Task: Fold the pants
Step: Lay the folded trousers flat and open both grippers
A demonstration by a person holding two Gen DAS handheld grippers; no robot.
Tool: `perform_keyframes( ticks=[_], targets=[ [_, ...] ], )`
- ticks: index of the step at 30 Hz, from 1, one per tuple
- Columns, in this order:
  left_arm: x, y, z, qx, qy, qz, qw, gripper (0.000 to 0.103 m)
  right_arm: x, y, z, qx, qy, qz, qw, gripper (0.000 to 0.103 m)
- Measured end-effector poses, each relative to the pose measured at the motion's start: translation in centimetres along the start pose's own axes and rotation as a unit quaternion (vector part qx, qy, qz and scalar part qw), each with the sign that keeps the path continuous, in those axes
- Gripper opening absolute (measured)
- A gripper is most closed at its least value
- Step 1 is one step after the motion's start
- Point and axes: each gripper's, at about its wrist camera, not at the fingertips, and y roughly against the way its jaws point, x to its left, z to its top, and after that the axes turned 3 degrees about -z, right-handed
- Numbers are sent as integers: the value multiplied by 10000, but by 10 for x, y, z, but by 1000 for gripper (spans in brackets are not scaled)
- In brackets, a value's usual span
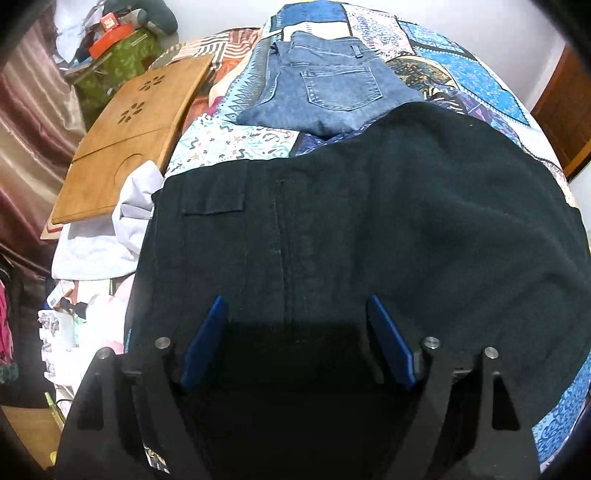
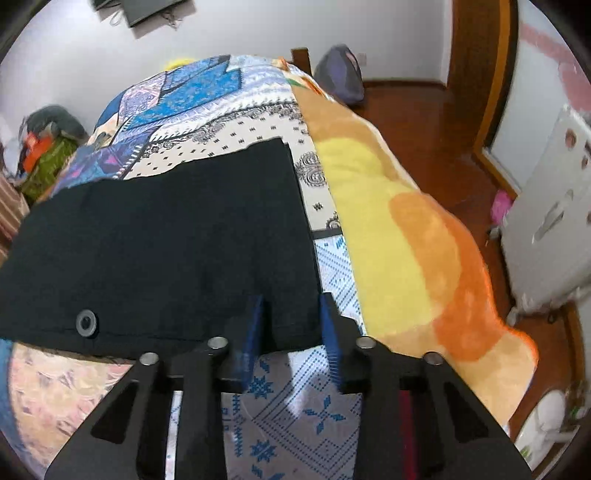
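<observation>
Lighting, as I read it from both wrist feeds: soft, even indoor light, moderately bright, no hard glare. Fisheye distortion is strong; the bed (image 1: 229, 140) bulges, and corners fall to black vignette. The black pants (image 1: 369, 229) swallow detail, darkest in the shadow under my left gripper (image 1: 295, 332). Right view: the white cabinet (image 2: 546, 221) is smeared by motion blur; the edges look soft.

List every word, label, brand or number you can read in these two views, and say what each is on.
None can be read.
Red box on the cluttered green-covered stand: a white label, too small and blurred to read.
Round grey metal button on the black pants: any lettering is too blurred to read.
Folded blue denim jeans, light brown wooden board with flower cut-outs, patterned blue and white bedspread: no text, decoration only.
</observation>
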Motion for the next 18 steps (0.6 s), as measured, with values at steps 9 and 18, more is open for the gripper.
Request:
perform_keyframes(
  ticks=[9,18],
  targets=[
    [11,-3,-7,-84,-29,287,9995,83,8,1,-5,9,543,-464,9974,10],
    [-10,44,20,-470,-486,176,9976,77,0,24,2,40,111,-457,9989,24]
  ],
)
